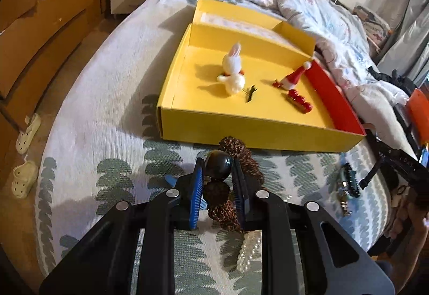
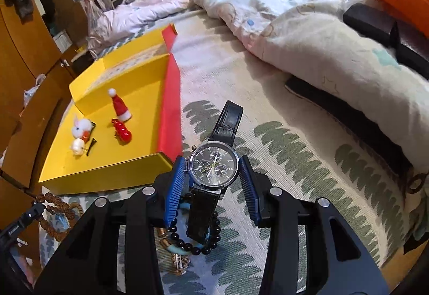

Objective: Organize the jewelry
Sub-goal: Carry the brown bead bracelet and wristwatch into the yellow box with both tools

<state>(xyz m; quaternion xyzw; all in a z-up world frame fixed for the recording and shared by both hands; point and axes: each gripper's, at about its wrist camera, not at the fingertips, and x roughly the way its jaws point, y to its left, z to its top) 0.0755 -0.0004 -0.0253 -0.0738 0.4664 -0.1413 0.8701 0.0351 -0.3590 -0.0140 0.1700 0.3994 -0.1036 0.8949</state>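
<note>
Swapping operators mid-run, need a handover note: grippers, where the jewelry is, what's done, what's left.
Left gripper: jaws shut on the brown bead bracelet, at its large dark bead.
Right gripper: holding the black-strap watch by its case; left pad touches, the right-side contact is not clear.
Yellow box on the bed, open. Inside: rabbit clip, Santa hat clip, red clip, a small dark hairpin.
Done: those four pieces boxed.
Left: box the bracelet and watch, then the pearl clip, black bead bracelet and gold-toned pieces lying on the cover.
</note>
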